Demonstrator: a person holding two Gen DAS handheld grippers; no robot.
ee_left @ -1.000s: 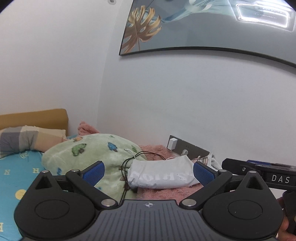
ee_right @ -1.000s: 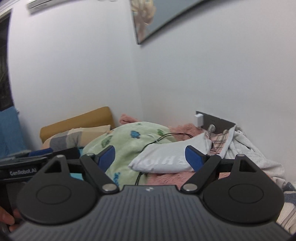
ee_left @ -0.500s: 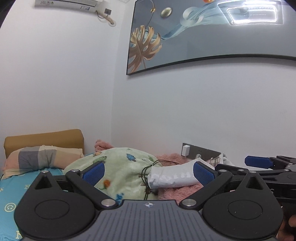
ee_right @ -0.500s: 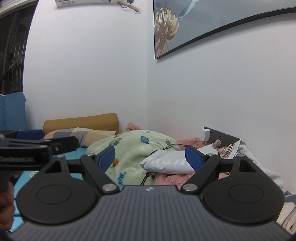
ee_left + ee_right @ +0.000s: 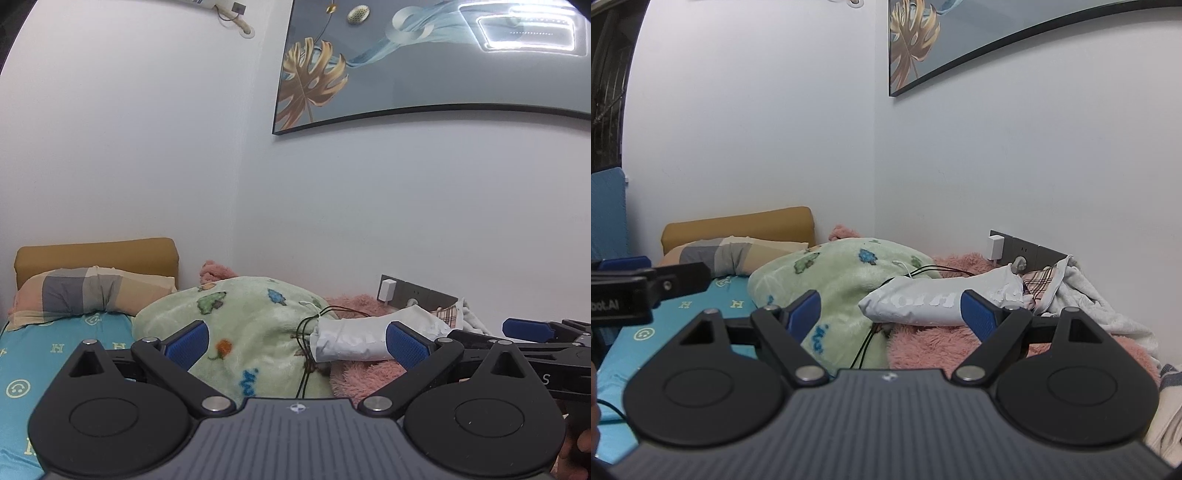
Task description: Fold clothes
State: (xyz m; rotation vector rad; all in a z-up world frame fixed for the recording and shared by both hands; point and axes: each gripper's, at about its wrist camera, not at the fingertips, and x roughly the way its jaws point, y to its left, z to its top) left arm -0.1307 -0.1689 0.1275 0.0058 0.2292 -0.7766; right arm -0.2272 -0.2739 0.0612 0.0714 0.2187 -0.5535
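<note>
My left gripper (image 5: 295,341) is open and empty, held level above the bed and facing the wall. My right gripper (image 5: 890,312) is also open and empty, beside it. A pile of clothes lies at the bed's far right by the wall: a light grey garment (image 5: 1089,291) over a plaid one (image 5: 1039,282); the pile also shows in the left wrist view (image 5: 448,314). Both grippers are well short of it. The right gripper's side shows in the left wrist view (image 5: 532,328), and the left gripper's side in the right wrist view (image 5: 624,284).
A green blanket (image 5: 846,280), a white bag with black cords (image 5: 934,299) and a pink fluffy blanket (image 5: 934,343) lie ahead on the bed. A pillow (image 5: 88,291) rests on the blue sheet (image 5: 44,365). A wall socket with a white charger (image 5: 995,247) is behind.
Both grippers have tilted up and pulled back over the last second, so more of the wall and picture shows. Both stayed open and empty.
</note>
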